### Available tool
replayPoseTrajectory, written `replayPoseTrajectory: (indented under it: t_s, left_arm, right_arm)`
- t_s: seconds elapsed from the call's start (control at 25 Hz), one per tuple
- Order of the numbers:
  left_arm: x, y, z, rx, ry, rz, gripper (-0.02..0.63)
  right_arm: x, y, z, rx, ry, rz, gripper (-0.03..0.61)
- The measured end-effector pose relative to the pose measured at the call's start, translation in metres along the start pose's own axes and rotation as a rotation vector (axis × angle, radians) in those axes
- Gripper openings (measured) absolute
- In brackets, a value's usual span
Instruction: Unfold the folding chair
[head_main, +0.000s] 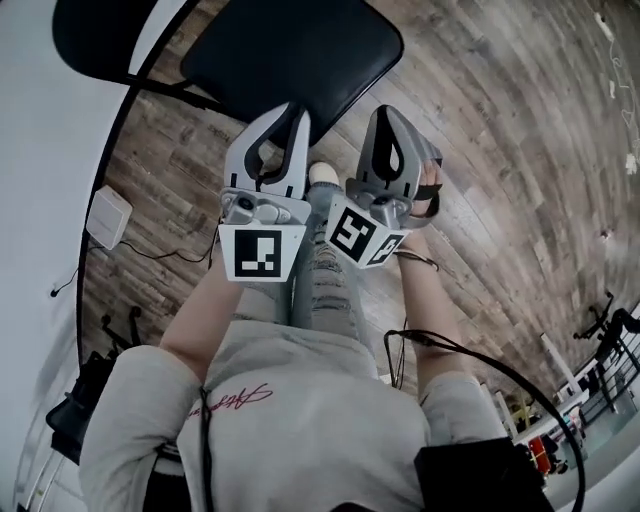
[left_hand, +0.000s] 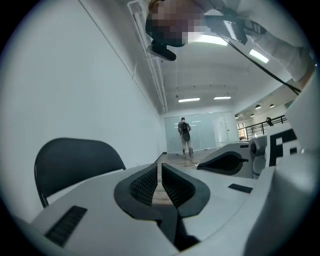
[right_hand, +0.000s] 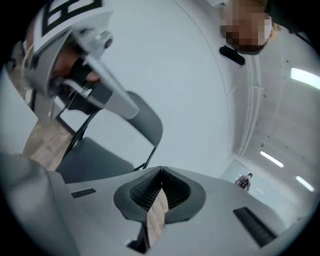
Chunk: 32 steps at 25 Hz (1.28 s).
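Observation:
The black folding chair stands opened out by the white wall, its padded seat (head_main: 290, 50) level and its backrest (head_main: 100, 40) toward the wall. Both grippers are held up side by side above the seat's near edge, touching nothing. My left gripper (head_main: 285, 115) is shut, its ribbed pads together and empty (left_hand: 160, 167). My right gripper (head_main: 392, 115) is also shut with nothing between its pads (right_hand: 161, 172). The left gripper view catches the backrest (left_hand: 75, 162) at left. The right gripper view looks over the seat (right_hand: 92, 160) and backrest (right_hand: 147, 125).
A white box (head_main: 108, 217) with a cable lies on the wood floor near the wall. The person's leg in torn jeans (head_main: 330, 270) is just behind the grippers. A standing person (left_hand: 185, 135) is far off by a glass wall. Railings (head_main: 600, 380) are at right.

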<state>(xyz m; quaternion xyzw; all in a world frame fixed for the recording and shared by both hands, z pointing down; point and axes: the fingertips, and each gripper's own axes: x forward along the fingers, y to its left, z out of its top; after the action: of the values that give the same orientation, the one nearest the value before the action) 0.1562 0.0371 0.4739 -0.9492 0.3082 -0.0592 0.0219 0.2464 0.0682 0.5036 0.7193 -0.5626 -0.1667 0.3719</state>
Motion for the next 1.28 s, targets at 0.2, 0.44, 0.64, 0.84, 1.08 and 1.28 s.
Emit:
replayPoseTrajectory:
  t_s: [0.2, 0.44, 0.64, 0.84, 1.08, 1.28]
  left_arm:
    - [-0.019, 0.008, 0.124, -0.098, -0.088, -0.017, 0.020]
    - [-0.040, 0.019, 0.212, -0.097, -0.152, 0.008, 0.020]
    - [-0.056, 0.036, 0.245, -0.150, -0.203, 0.138, 0.019]
    - [-0.074, 0.043, 0.260, -0.122, -0.230, 0.223, 0.018]
    - [-0.082, 0.049, 0.257, -0.094, -0.199, 0.268, 0.018]
    - [-0.079, 0.051, 0.261, -0.071, -0.201, 0.260, 0.018]
  right_arm:
    - [-0.036, -0.093, 0.128, 0.470, -0.147, 0.098, 0.014]
    - [-0.047, -0.140, 0.220, 0.618, -0.293, 0.179, 0.014]
    - [-0.060, -0.149, 0.246, 0.724, -0.325, 0.304, 0.014]
    - [-0.068, -0.161, 0.257, 0.780, -0.367, 0.352, 0.014]
    - [-0.068, -0.165, 0.263, 0.765, -0.385, 0.371, 0.014]
    - [-0.065, -0.166, 0.261, 0.761, -0.379, 0.387, 0.014]
